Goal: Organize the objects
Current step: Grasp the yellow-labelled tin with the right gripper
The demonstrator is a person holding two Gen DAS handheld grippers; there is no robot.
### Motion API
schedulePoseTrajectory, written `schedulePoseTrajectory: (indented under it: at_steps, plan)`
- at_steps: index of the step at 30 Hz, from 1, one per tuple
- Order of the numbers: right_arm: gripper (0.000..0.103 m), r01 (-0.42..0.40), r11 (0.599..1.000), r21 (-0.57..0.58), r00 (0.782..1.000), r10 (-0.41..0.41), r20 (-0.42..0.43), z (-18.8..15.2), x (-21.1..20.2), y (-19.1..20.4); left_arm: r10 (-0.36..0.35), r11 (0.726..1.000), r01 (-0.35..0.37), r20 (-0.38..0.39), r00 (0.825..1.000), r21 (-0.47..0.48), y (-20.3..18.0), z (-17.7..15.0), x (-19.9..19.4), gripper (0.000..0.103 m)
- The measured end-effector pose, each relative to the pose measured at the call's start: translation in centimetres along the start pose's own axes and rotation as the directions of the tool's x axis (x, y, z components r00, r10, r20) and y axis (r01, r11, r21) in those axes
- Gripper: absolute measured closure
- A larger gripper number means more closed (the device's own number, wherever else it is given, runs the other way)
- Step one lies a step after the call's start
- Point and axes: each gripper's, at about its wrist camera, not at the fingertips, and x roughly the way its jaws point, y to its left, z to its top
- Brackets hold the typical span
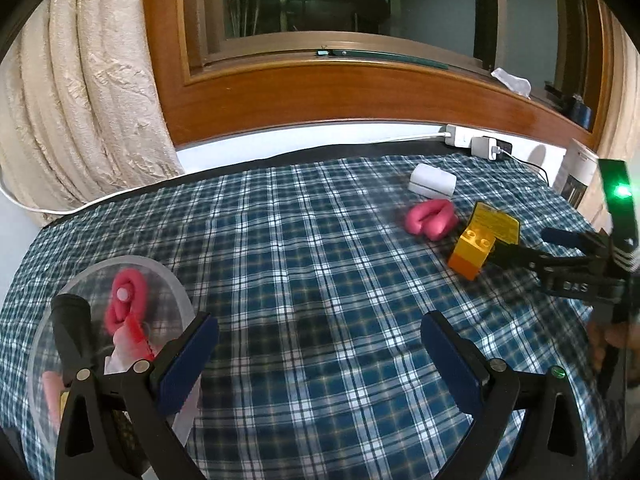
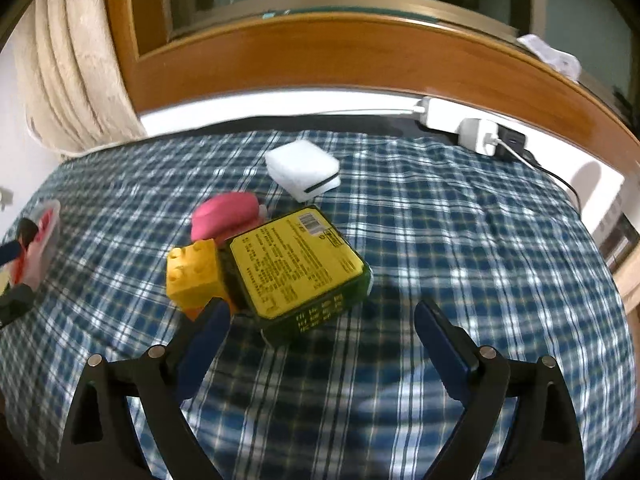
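Right gripper [image 2: 322,322]: jaws spread, empty, above the blue plaid cloth [image 2: 440,240]. The yellow plastic toy brick [image 2: 192,272] touches its left fingertip; the yellow-labelled green flat pack [image 2: 296,264] lies just ahead, between the fingers. Beyond: a pink soft toy [image 2: 224,216], then a white rectangular block [image 2: 302,168].

Left gripper [image 1: 320,344]: jaws spread, empty.

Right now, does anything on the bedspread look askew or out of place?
Yes: the yellow block leans tilted against the yellow-labelled green box, crowding the pink toy. Nothing looks spilled or damaged.
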Motion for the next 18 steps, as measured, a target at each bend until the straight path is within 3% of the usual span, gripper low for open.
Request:
schedulePoseTrajectory:
  at_steps: [13, 18]
  plan:
    - [0.009, -0.068, 0.995, -0.075, 0.996, 0.065, -0.054, 1.7, 2.7, 0.7, -0.010, 1.000, 0.010, -0.032, 0.999, 0.019, -1.2, 0.7, 1.7, 0.001]
    - [0.024, -0.088, 0.995, -0.054, 0.995, 0.085, -0.060, 1.5, 2.8, 0.5, -0.027, 0.999, 0.028, -0.049, 0.998, 0.026, -2.0, 1.1, 2.7, 0.001]
